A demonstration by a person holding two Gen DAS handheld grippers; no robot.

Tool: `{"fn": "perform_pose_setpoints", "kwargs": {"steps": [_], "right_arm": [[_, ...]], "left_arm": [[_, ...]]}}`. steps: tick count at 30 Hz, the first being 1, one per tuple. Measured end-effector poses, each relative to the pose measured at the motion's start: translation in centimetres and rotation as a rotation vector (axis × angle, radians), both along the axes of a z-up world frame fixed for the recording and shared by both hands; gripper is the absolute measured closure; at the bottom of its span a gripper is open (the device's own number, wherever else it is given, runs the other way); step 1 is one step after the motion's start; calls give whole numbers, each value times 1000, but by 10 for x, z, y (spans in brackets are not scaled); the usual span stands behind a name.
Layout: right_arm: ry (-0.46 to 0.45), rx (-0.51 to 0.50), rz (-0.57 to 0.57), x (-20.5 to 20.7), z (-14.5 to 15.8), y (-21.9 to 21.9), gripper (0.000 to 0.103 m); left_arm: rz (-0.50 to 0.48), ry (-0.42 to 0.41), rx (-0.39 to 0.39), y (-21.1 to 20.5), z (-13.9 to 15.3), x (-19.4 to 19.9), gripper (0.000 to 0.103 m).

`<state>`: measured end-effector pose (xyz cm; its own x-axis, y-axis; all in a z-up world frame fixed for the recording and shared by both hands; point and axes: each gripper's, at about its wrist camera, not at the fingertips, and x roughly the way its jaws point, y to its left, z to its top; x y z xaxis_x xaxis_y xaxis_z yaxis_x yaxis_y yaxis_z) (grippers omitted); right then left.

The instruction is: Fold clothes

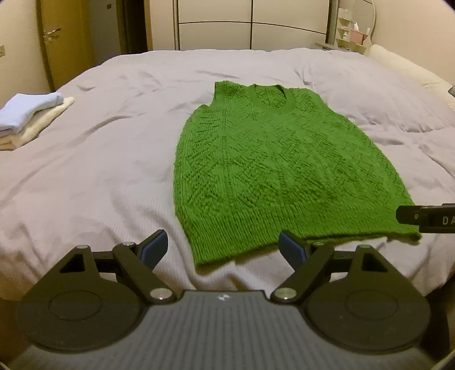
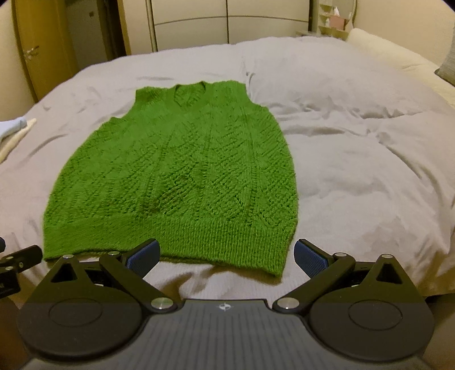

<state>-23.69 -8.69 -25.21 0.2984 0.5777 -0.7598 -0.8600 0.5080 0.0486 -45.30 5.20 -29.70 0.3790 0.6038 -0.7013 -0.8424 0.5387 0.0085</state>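
A green knitted sleeveless vest (image 1: 273, 159) lies flat on the bed, neck away from me, ribbed hem toward me; it also shows in the right wrist view (image 2: 182, 176). My left gripper (image 1: 224, 250) is open and empty, just above the hem's left corner. My right gripper (image 2: 226, 256) is open and empty, hovering at the hem's right corner. The tip of the right gripper (image 1: 426, 217) shows at the right edge of the left wrist view. Part of the left gripper (image 2: 17, 261) shows at the left edge of the right wrist view.
The bed has a rumpled pale grey duvet (image 1: 99, 170). A stack of folded clothes, light blue on cream (image 1: 28, 116), sits at the bed's left edge. A cream pillow (image 2: 398, 54) lies far right. Wardrobe doors (image 1: 250, 25) and a wooden door (image 1: 62, 39) stand behind.
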Motion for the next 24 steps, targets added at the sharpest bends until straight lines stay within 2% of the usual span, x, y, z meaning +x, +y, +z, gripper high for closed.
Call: {"fn": "perform_pose_setpoints", "kwargs": {"steps": [4,11,20,24], "right_arm": [[9,-7,-6,13,-9,18,0],[93,131,41,48,-16,32,0],[93,121,104,70,-35,42,1],[39,159,153,79,-34,38,7]], "left_arm": [[-28,4,-7,24,-1,6,23],[-76,1,20,48,7,18,32],[-64,-27,-55,66,-16,53,32],[-109,-25,-68,88,-18,66,35]]}}
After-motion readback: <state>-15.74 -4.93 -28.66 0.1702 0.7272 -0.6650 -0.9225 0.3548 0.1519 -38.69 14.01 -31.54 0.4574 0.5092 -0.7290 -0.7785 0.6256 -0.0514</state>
